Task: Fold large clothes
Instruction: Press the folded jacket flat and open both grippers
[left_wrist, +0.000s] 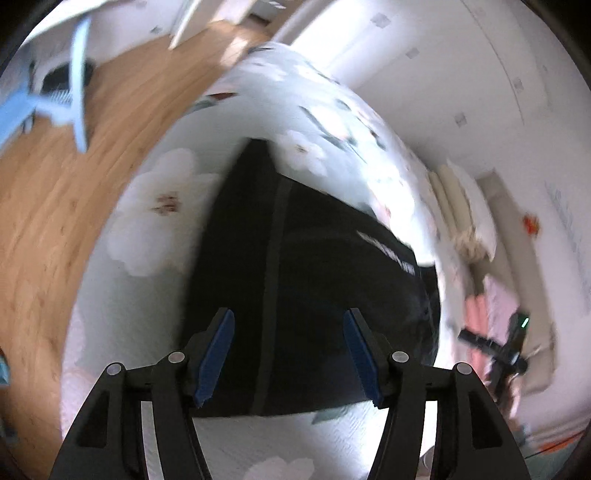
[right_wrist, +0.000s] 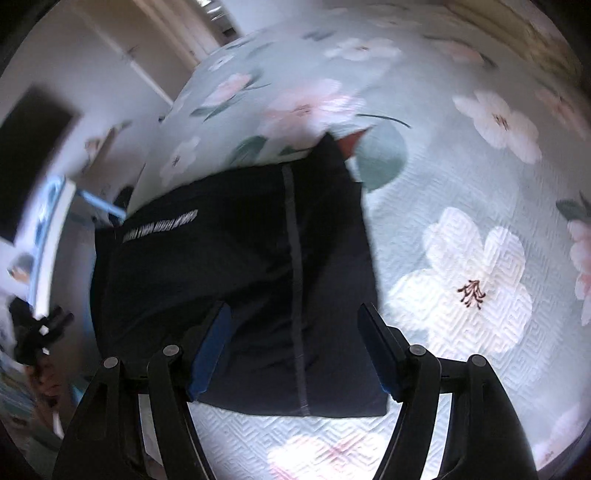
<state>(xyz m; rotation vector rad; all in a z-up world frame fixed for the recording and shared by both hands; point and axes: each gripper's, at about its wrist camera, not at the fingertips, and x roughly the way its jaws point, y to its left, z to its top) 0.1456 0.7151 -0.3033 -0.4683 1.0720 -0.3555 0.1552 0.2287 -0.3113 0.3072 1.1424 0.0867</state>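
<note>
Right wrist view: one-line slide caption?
Open right gripper above a folded black garment lying on a floral bedspread.

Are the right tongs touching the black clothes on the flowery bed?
Cannot tell. In the right wrist view the right tongs stand open over the black clothes, nothing pinched, but any gap is hidden.

Floral quilted bedspread (right_wrist: 461, 266) with a folded black garment (right_wrist: 236, 266) lying on it

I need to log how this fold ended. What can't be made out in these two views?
- White lettering on the black garment: motion blur, both views.
- Garment's near edge: partly hidden by the right gripper; likewise behind the left gripper.
- Pink clothes: blurred, at left view's edge.
</note>
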